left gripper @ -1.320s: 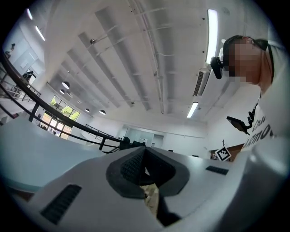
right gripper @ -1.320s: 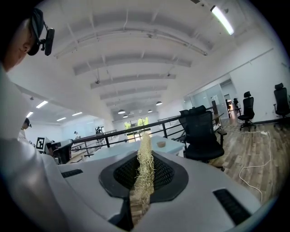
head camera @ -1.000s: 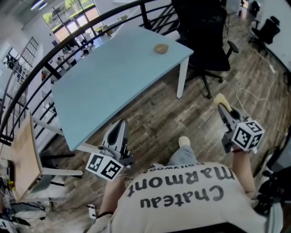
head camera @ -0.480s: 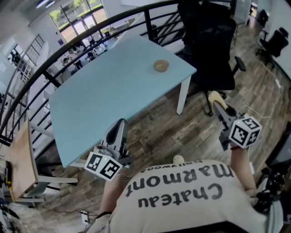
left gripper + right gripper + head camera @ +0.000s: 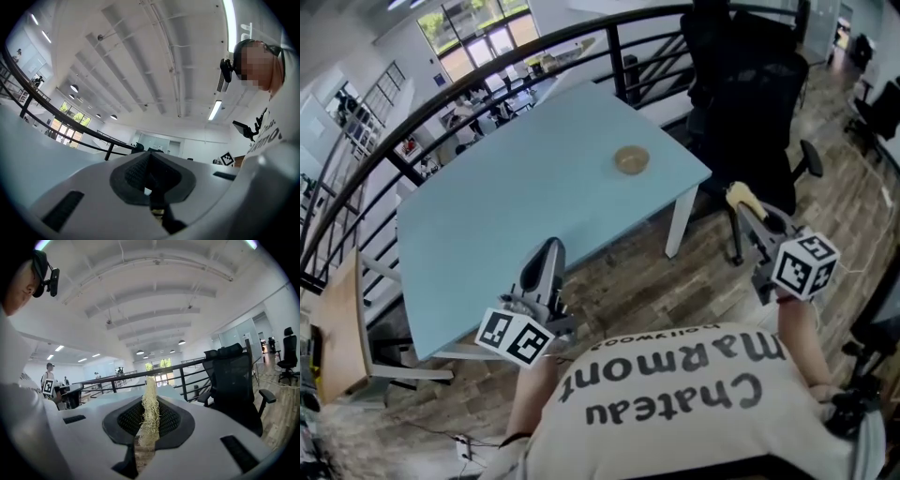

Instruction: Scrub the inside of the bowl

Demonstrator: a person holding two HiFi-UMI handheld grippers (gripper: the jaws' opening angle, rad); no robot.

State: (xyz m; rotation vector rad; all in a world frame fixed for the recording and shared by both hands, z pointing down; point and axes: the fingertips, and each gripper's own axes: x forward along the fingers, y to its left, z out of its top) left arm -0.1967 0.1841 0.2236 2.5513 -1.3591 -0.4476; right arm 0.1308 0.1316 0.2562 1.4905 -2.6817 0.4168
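I read the bowl [image 5: 631,159], at 12 o'clock on the blue table [image 5: 506,202], as light and slidey: pin its rim with left gripper [image 5: 550,253], jaws together, empty; right gripper [image 5: 746,208] clamps soft fibre scrubber [image 5: 150,413].

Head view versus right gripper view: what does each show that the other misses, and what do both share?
Head view only: the bowl on the blue table, and the left gripper, shut. Right gripper view only: the ceiling, and the jaws pinching the fibrous scrubber close up. Both: the right gripper holding that scrubber, the blue table, the black chair, the railing.
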